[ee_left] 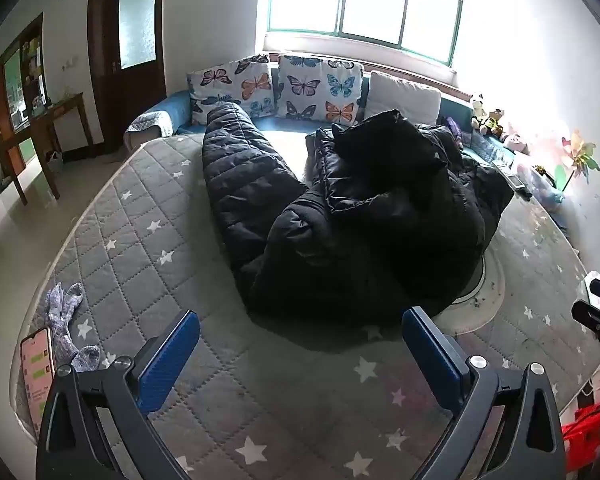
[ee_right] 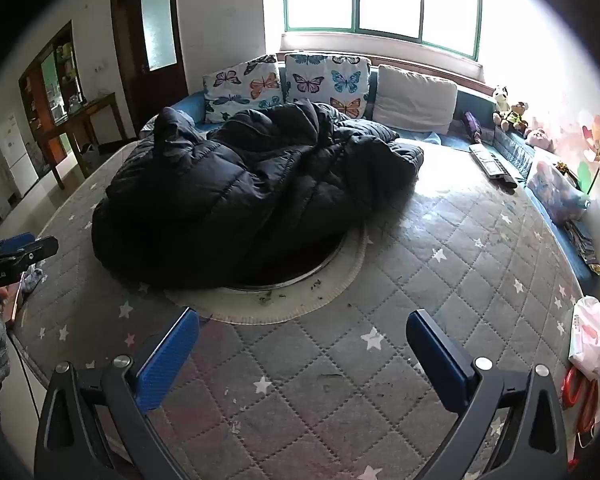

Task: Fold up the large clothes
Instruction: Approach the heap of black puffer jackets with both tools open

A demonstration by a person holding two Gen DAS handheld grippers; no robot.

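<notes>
A large black quilted puffer coat lies crumpled in a heap on a round table under a grey star-patterned quilted cover. One sleeve stretches toward the far left. My left gripper hovers open just short of the coat's near edge, with nothing between its blue pads. In the right wrist view the same coat lies ahead and to the left, partly over a round metal-rimmed plate at the table's centre. My right gripper stands open over the bare cover, well short of the coat.
A phone and pale knitted socks lie at the table's left edge. A pink-white bag and red scissors sit at the right edge. A sofa with butterfly cushions, a remote and soft toys lies behind.
</notes>
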